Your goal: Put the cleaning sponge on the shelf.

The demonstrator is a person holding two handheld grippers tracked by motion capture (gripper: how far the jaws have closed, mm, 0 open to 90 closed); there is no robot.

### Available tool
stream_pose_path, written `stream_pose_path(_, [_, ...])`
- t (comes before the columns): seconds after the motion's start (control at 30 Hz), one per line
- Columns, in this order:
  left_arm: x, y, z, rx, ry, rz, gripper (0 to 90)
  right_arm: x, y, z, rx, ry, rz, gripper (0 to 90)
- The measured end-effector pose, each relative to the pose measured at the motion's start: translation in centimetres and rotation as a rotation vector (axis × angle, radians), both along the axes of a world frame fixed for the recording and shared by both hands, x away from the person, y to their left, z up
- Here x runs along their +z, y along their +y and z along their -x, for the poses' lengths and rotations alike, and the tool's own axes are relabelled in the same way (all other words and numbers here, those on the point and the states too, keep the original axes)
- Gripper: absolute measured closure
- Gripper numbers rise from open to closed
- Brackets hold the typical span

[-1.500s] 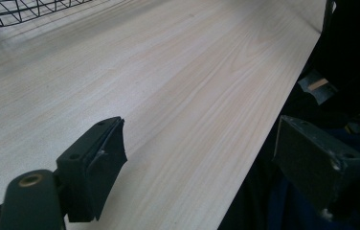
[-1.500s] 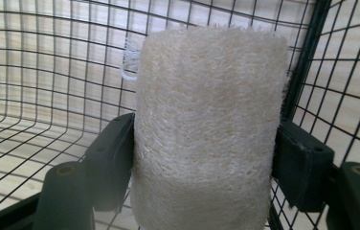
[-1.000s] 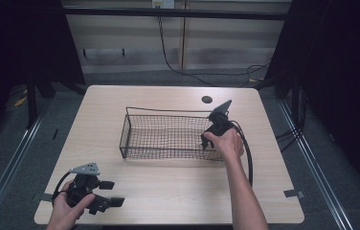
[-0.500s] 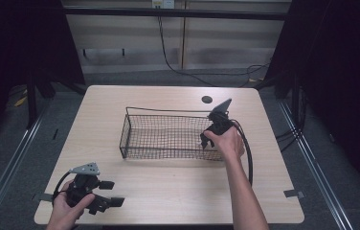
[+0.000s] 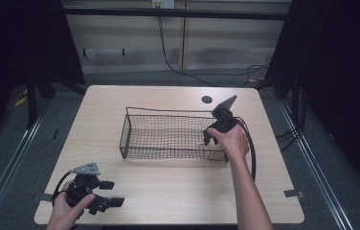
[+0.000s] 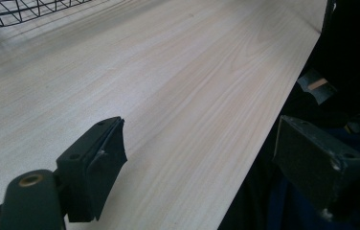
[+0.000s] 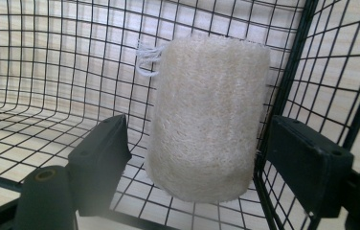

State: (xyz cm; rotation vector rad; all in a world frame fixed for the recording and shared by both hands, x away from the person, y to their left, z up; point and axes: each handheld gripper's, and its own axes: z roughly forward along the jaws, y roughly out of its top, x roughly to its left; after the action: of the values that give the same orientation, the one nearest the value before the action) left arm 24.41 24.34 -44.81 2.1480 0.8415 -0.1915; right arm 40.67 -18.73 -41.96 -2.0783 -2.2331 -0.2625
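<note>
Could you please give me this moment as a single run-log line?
right claw: open, jaws just opened, pads off loofah sponge | loofah sponge: inside wire basket, right end | left claw: open, nothing held, near table edge

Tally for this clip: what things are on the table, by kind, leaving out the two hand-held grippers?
Wire basket: 1
Loofah sponge, lying in the basket's corner between the open jaws of the right gripper, which have just been opening: 1
Total: 2
</note>
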Motion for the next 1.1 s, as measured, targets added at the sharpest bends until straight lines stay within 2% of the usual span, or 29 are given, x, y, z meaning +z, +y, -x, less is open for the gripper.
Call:
stream_pose_path(0.67, [0.0,-0.1,0.0,0.002,0.001,0.002,17.7,1.6,-1.2,0.9,0.015,-0.05,-0.082,22.7])
stream_pose_path(0.87, [0.0,-0.1,0.0,0.002,0.0,-0.007,17.7,2.1,-1.4,1.3,0.042,-0.078,-0.116,22.7])
stream_pose_path(1.1, [0.0,-0.1,0.0,0.002,0.003,-0.009,17.7,3.0,-1.2,1.9,0.093,-0.104,-0.13,22.8])
